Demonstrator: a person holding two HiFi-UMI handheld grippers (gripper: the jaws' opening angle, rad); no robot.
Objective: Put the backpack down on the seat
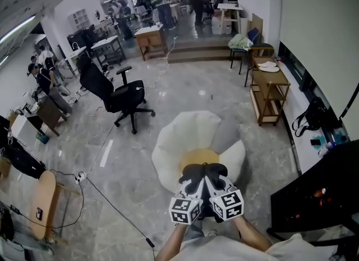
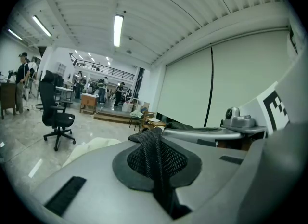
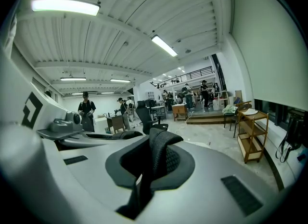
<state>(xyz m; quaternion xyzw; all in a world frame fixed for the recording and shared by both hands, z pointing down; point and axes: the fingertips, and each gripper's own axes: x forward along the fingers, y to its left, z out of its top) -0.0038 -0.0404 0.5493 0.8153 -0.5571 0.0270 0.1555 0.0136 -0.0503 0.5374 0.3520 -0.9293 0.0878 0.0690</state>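
Both grippers are side by side at the bottom middle of the head view, just above a flower-shaped seat [image 1: 182,139] with white petals and a yellow centre [image 1: 197,156]. The left gripper [image 1: 195,187] is shut on a black mesh backpack strap [image 2: 155,156]. The right gripper [image 1: 216,187] is likewise shut on a black mesh strap [image 3: 159,154]. Black strap loops [image 1: 205,171] show ahead of the jaws, over the seat's near edge. The backpack's body is hidden beneath the grippers and the person's arms.
A black office chair [image 1: 120,94] stands left of the seat, and a wooden shelf cart [image 1: 270,88] stands to its right. A dark cabinet [image 1: 314,198] fills the near right. A wooden chair [image 1: 44,205] and floor cables [image 1: 106,201] lie at the near left. People work at desks at the back.
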